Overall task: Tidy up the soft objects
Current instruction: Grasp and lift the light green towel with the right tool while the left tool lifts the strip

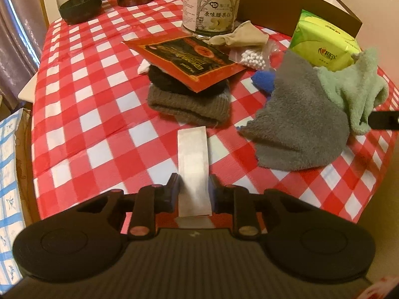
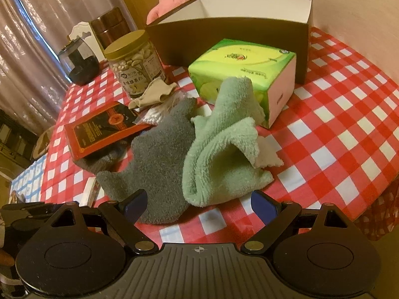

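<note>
Both cameras ride on hand-held grippers and look steeply down along their fingers, close over a checked cloth. The left view faces the table's middle and far edge; the right view looks from further right toward the box. They share the grey towel, green towel, jar and tissue pack.

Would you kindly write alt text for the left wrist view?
The left gripper pinches a flat white packet above a red-and-white checked tablecloth. Beyond lie a grey knitted item under a red pouch, a grey towel, a green towel and a nut jar.
</note>
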A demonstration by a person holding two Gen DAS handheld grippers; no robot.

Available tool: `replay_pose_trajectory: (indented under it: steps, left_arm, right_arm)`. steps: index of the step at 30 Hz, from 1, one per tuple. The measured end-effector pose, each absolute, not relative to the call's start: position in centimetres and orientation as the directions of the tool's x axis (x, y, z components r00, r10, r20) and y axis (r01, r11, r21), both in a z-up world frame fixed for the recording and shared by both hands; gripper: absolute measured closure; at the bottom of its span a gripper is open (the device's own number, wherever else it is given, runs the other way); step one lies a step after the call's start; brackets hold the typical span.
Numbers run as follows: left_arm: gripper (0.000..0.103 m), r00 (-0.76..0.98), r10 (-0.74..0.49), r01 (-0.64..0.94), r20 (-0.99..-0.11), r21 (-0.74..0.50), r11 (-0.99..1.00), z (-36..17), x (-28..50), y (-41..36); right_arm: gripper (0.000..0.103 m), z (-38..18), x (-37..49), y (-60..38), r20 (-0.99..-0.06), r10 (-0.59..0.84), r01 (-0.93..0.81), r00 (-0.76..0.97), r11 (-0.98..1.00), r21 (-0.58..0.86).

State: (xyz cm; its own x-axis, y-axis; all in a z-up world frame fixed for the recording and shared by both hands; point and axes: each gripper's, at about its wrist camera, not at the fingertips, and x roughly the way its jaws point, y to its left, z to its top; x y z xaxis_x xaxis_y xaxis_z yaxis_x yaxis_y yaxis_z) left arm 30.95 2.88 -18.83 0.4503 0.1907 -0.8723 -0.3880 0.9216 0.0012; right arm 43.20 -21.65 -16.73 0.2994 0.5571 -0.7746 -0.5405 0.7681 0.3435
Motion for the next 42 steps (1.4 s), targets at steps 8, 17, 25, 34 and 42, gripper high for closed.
replay_pose_trajectory:
  steps: [8, 17, 25, 34, 42]
  left_arm:
    - [0.08, 0.483, 0.201, -0.373, -0.852, 0.007, 0.928, -16.3, 29.8, 3.2]
    - [0.08, 0.538, 0.211, -0.358, -0.816, 0.005, 0.934, -13.4, 29.8, 3.7]
    - [0.08, 0.566, 0.204, -0.335, -0.799, 0.003, 0.942, -12.2, 30.3, 3.8]
    - [0.08, 0.61, 0.186, -0.291, -0.77, 0.001, 0.957, -10.4, 31.6, 3.6]
    - [0.08, 0.651, 0.15, -0.23, -0.744, -0.006, 0.973, -8.9, 33.8, 2.8]
  right_arm:
    - [0.013, -16.1, 43.9, -21.0, -0.757, 0.551, -0.536, 0.351, 0.781, 0.32]
    - [0.016, -16.7, 45.3, -20.0, -0.76, 0.506, -0.506, 0.407, 0.818, 0.274]
    - [0.078, -18.6, 46.6, -20.6, -0.779, 0.477, -0.458, 0.407, 0.845, 0.278]
    - [0.085, -13.5, 46.2, -23.3, -0.671, 0.532, -0.457, 0.517, 0.834, 0.309]
    - [0.085, -9.8, 45.9, -23.9, -0.629, 0.566, -0.475, 0.533, 0.816, 0.331]
